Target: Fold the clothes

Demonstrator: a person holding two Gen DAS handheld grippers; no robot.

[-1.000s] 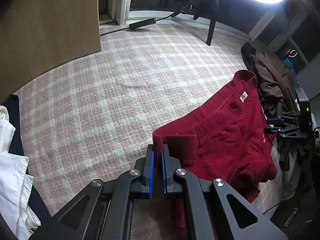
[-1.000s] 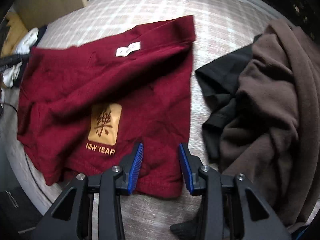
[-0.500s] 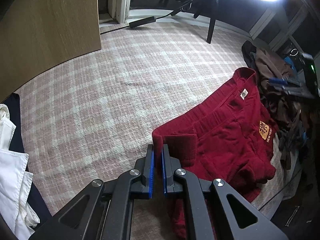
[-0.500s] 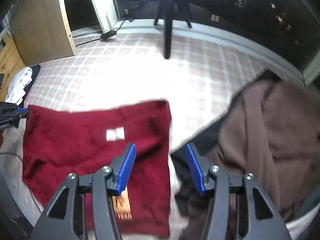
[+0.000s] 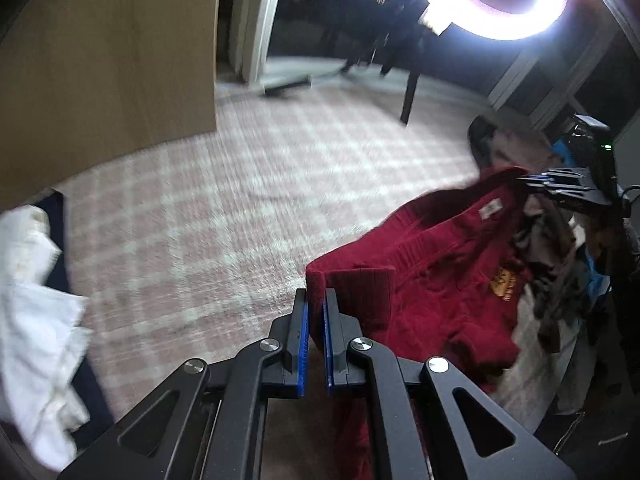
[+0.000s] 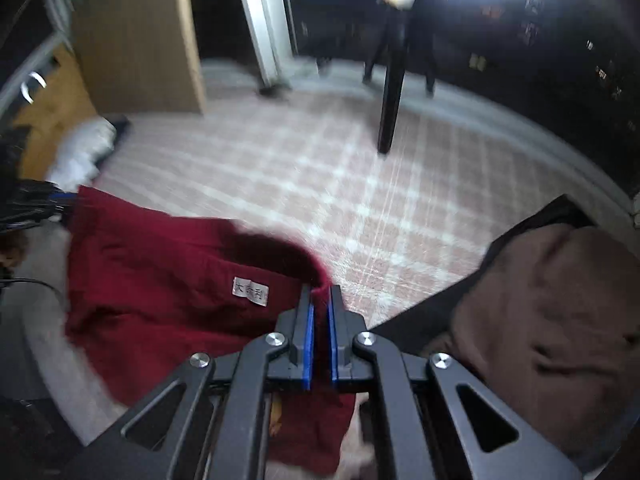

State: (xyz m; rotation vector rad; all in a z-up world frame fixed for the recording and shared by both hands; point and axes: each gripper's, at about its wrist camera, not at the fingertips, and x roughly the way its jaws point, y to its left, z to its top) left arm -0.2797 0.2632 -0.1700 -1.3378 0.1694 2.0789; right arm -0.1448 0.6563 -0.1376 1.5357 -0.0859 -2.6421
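A dark red garment with a white label and a gold print hangs lifted over the pink plaid carpet. My left gripper is shut on one corner of its hem. My right gripper is shut on the opposite corner of the red garment. The cloth sags between the two. In the left wrist view the right gripper shows at the far corner. In the right wrist view the left gripper shows at the left edge.
A pile of brown and black clothes lies at the right. White and navy clothes lie at the left. A wooden panel stands at the back left. A lamp stand leg rises from the carpet.
My right gripper was open above the garment; it has moved to the collar-side corner, shut on it and lifted it. My left gripper stays shut and has risen a little.
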